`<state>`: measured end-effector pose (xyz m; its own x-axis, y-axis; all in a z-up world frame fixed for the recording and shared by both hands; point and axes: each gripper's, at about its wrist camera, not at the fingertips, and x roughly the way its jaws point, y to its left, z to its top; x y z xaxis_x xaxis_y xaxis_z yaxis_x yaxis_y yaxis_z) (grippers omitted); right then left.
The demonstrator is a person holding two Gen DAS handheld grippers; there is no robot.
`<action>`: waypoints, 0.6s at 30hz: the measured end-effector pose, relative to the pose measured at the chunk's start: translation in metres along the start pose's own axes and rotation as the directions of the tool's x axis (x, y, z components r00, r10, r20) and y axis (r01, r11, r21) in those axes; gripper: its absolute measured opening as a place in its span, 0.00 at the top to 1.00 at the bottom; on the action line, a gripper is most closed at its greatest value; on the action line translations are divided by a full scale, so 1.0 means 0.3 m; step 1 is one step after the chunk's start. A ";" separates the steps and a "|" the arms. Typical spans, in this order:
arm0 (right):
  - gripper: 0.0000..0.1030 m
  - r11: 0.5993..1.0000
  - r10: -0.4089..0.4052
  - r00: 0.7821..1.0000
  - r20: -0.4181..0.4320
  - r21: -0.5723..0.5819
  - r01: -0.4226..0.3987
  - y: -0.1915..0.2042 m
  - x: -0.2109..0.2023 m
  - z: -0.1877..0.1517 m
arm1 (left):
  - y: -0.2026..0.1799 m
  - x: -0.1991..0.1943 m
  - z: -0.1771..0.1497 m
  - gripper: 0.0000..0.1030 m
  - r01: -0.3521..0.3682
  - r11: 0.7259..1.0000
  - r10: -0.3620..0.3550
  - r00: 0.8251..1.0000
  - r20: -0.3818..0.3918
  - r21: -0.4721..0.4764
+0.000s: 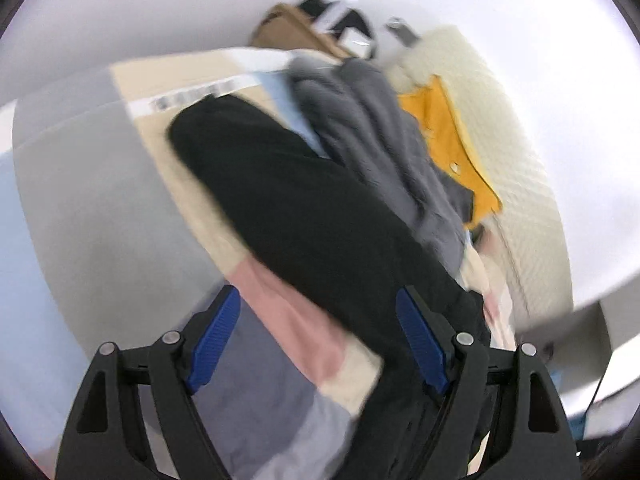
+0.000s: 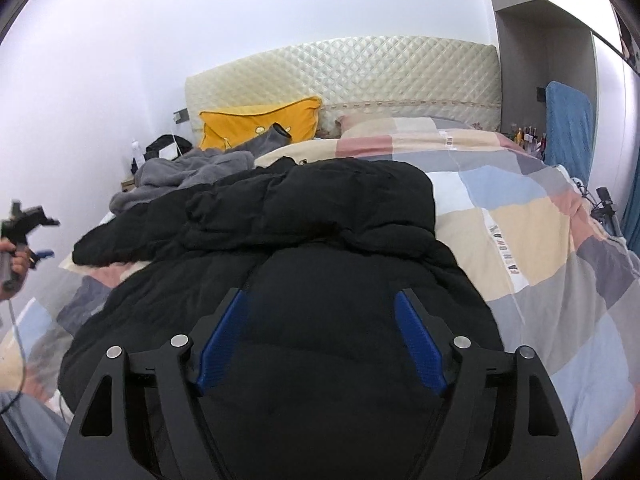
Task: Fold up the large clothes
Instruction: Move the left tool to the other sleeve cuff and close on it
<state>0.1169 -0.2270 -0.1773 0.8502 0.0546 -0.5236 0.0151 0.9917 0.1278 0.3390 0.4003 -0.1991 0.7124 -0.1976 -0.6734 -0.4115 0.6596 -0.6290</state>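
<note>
A black puffy jacket (image 2: 304,232) lies spread on the checked quilt (image 2: 532,240) of a bed. My right gripper (image 2: 320,300) is open and empty, hovering just above the jacket's near part. In the blurred left wrist view the jacket (image 1: 288,200) runs diagonally across the bed. My left gripper (image 1: 318,304) is open and empty above the jacket's edge and the quilt (image 1: 272,364). The left gripper also shows at the left edge of the right wrist view (image 2: 44,254), held in a hand, off the bed's side.
A grey fleece garment (image 2: 188,172) lies crumpled behind the jacket, next to a yellow pillow (image 2: 260,120) against the quilted headboard (image 2: 344,72). A bedside table with bottles (image 2: 138,156) stands at far left. A blue towel (image 2: 568,128) hangs at right.
</note>
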 end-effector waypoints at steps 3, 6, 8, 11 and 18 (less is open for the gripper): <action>0.26 1.000 -0.012 1.000 -0.008 0.006 0.012 0.021 0.003 -0.008 | 0.067 0.073 0.060 0.22 -0.034 0.999 0.034 0.998 0.051 -0.001; 0.18 0.999 -0.034 0.999 -0.019 -0.014 0.034 0.047 0.024 -0.005 | 0.152 0.201 0.108 0.22 -0.060 0.997 0.061 0.998 0.016 -0.042; 0.16 0.999 -0.047 0.998 -0.035 -0.022 0.047 0.063 0.049 0.000 | 0.199 0.275 0.138 0.22 -0.062 0.996 0.061 0.998 -0.008 -0.067; 0.16 0.998 -0.068 0.996 -0.058 -0.007 0.068 0.074 0.085 0.014 | 0.259 0.371 0.187 0.22 -0.044 0.995 0.043 0.999 -0.007 -0.090; 0.15 0.991 -0.127 0.985 -0.113 0.035 0.131 0.069 0.148 -0.001 | 0.309 0.478 0.287 0.23 0.048 0.989 -0.038 0.997 0.073 -0.142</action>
<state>0.1550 -0.2040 -0.1981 0.7765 -0.0586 -0.6274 0.1451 0.9855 0.0875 0.4522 0.4955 -0.3205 0.7671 -0.1688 -0.6190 -0.4536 0.5395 -0.7093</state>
